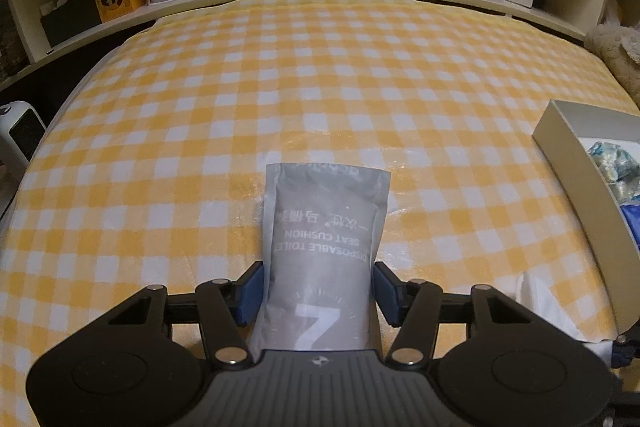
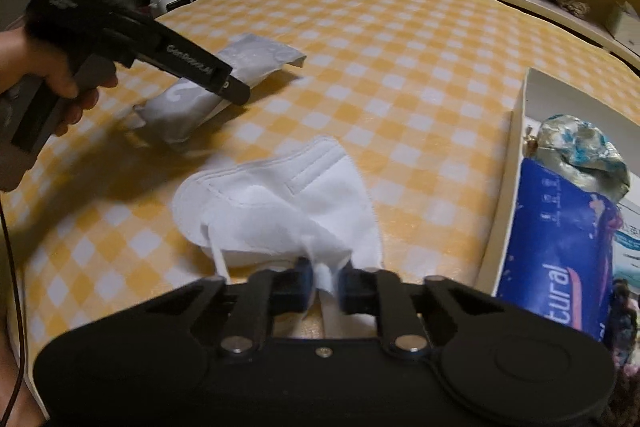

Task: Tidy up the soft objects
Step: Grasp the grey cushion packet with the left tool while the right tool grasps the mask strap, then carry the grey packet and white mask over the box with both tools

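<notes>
**Both grippers loaded, box waiting at the right**

At the bottom centre of the left wrist view, the left gripper (image 1: 319, 289) has its jaws pressed against both sides of a grey pouch (image 1: 324, 247), which lies lengthwise on the checked bed cover (image 1: 320, 75). Low in the right wrist view, the right gripper (image 2: 323, 285) has its jaws clenched on a corner of a white face mask (image 2: 288, 203), the rest of which rests on the cover. From that view the pouch (image 2: 224, 79) seems lifted at its far end, though blur makes this uncertain.

This looks like the pick-up step for two items at once. The likely next move is carrying each to the open box (image 2: 516, 155) at the right edge, which already holds a blue pack (image 2: 560, 247) and a crumpled bundle (image 2: 580, 155).

Its near wall stands proud, so both loads must clear it. The mask sits just beside the box; the pouch is further left. Open cover lies between them, and free room inside the box looks limited.
</notes>
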{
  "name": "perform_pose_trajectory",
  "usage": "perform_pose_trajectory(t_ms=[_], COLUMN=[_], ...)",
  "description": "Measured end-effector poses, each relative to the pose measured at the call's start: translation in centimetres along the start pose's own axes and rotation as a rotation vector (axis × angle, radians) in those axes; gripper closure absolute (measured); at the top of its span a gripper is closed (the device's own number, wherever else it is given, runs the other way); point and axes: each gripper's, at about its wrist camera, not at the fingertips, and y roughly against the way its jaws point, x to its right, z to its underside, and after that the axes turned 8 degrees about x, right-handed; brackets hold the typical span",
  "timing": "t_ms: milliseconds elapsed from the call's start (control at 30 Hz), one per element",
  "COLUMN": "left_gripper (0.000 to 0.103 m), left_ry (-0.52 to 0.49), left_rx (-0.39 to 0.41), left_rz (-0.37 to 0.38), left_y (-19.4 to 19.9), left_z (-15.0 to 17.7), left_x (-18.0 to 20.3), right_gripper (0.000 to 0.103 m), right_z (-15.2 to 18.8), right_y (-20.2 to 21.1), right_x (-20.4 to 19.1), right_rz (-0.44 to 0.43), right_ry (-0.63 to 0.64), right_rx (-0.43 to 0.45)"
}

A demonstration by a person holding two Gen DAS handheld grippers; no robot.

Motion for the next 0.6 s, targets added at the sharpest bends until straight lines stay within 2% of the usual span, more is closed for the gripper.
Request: perform_pose_trajectory(t_ms=[33,233,600], left_gripper=[0.046,0.046,0.046], left_ry=[0.003,0.033,0.093], left_rx=[0.006,0.062,0.164], left_rz=[0.004,0.03,0.076], left_y=[0.3,2.8,7.5], left_z=[0.0,-0.5,-2.0], left_x=[0.1,0.5,1.7], right_gripper=[0.099,0.1,0.1], right_z=[0.0,-0.5,-3.3], right_y=[0.1,1.0,6.2], right_x=[0.0,-0.3,1.0], right_rz=[-0.002,0.017,0.082], right_ry=[0.001,0.01,-0.031], right_rx=[0.0,0.024,0.216])
